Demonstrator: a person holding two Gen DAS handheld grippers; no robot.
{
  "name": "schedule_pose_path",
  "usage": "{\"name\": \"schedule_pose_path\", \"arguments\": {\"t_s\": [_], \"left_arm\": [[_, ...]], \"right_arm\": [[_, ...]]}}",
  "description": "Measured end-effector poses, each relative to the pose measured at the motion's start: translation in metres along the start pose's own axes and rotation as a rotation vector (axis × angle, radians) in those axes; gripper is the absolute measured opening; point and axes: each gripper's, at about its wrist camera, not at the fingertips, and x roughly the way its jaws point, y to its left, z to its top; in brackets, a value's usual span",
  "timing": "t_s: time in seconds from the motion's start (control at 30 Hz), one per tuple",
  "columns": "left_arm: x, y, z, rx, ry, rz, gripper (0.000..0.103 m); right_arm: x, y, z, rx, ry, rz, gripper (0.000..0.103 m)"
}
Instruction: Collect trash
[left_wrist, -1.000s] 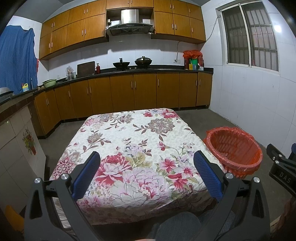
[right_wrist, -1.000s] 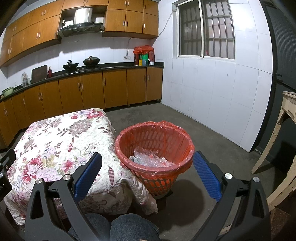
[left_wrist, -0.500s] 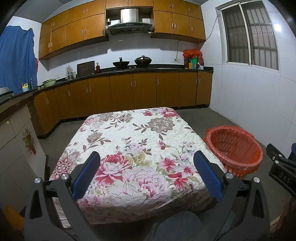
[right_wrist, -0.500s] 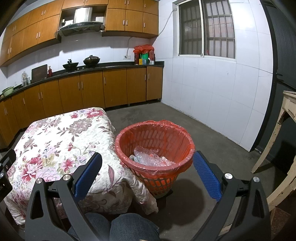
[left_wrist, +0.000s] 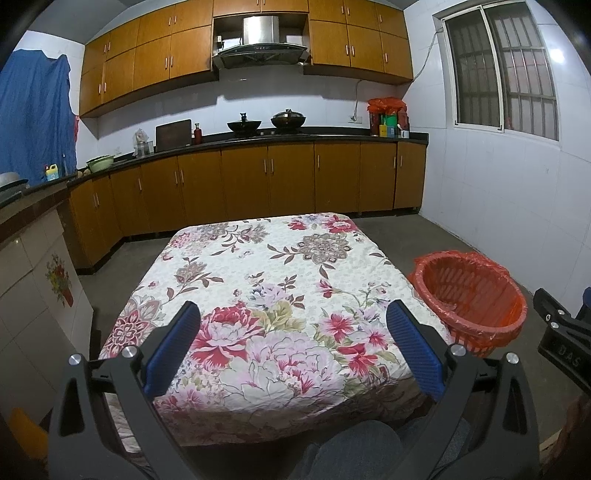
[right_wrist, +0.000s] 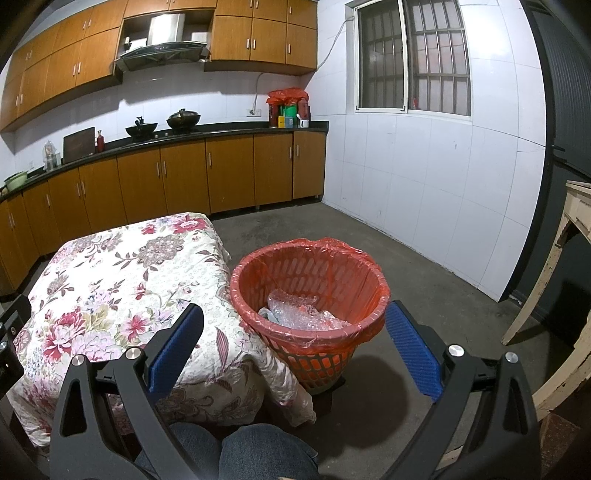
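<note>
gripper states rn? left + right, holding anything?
Left gripper: open, holding nothing, over the floral table.
Right gripper: open, holding nothing, aimed at the red trash basket.

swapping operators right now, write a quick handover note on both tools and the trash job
Left tool: open, empty, over the floral-covered table.
Right tool: open, empty, aimed at the red basket.
Basket stands on the floor beside the table, lined with a red bag, clear crumpled plastic inside.
Done: that plastic is binned.
Left: no trash visible on the cloth; check elsewhere.
</note>
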Motion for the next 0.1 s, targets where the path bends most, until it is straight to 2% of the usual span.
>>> {"name": "schedule_pose_path", "arguments": {"t_s": [0.1], "left_arm": [[-0.0007,-0.0004,-0.0012,0.002,0.002,0.0,0.099]], "right_arm": [[0.0001,-0.0001,0.0002,0.0,0.001,0.0,0.098]]}}
